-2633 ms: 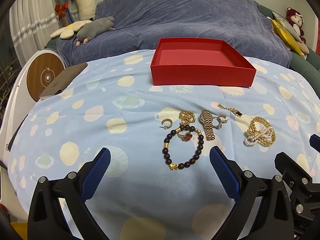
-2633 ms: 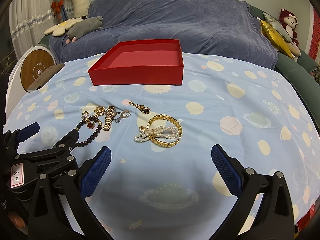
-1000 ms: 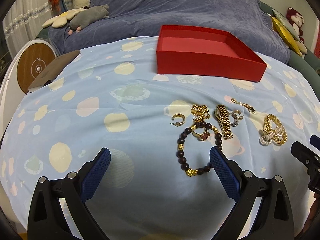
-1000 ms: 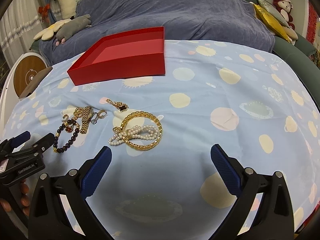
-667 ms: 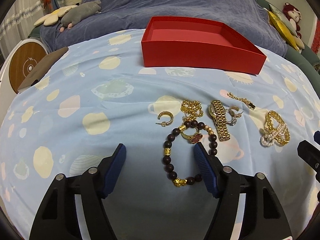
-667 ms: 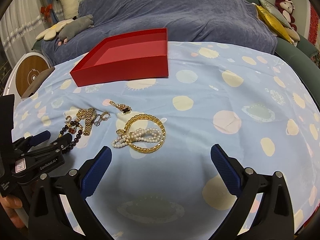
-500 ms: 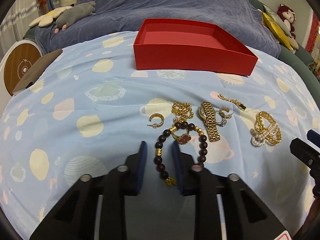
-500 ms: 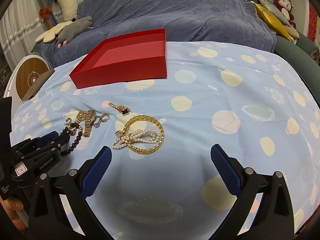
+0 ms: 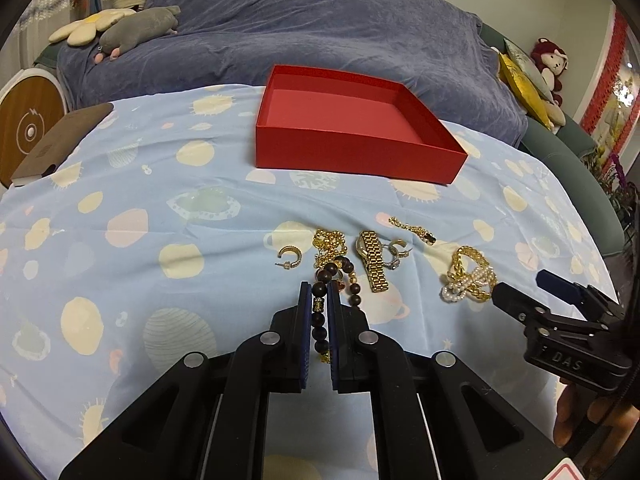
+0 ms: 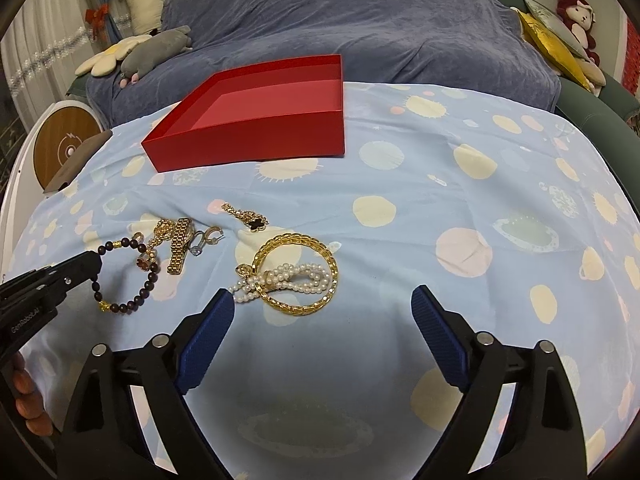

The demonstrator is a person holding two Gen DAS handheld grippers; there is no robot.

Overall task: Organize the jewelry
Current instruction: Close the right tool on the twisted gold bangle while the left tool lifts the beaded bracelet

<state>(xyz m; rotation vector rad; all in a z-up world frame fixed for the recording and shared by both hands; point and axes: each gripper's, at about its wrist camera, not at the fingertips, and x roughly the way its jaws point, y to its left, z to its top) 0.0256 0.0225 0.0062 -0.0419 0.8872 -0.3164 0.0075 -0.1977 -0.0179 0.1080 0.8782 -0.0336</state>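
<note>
My left gripper (image 9: 320,294) is shut on the near side of the dark bead bracelet (image 9: 319,306), whose far beads hang over the gold chain (image 9: 328,240). The right wrist view shows the same grip on the bracelet (image 10: 120,276) at the left. My right gripper (image 10: 322,298) has its jaws closing. They stand wide on either side of the gold bangle wound with pearls (image 10: 296,276), and the pads do not touch it. A gold watch (image 9: 372,260), a hoop earring (image 9: 288,256) and a clover pendant (image 10: 250,216) lie on the cloth. The red box (image 9: 360,160) is behind them.
The spotted blue tablecloth (image 9: 140,240) falls away at the sides. A brown notebook (image 9: 60,144) lies at the far left edge by a round wooden disc (image 9: 28,132). A sofa under a blue cover (image 9: 320,32) with plush toys stands behind the table.
The left gripper has gone from wide open to shut on the bead bracelet and has risen a little. The right gripper's jaws have narrowed, and the bangle now sits closer to them.
</note>
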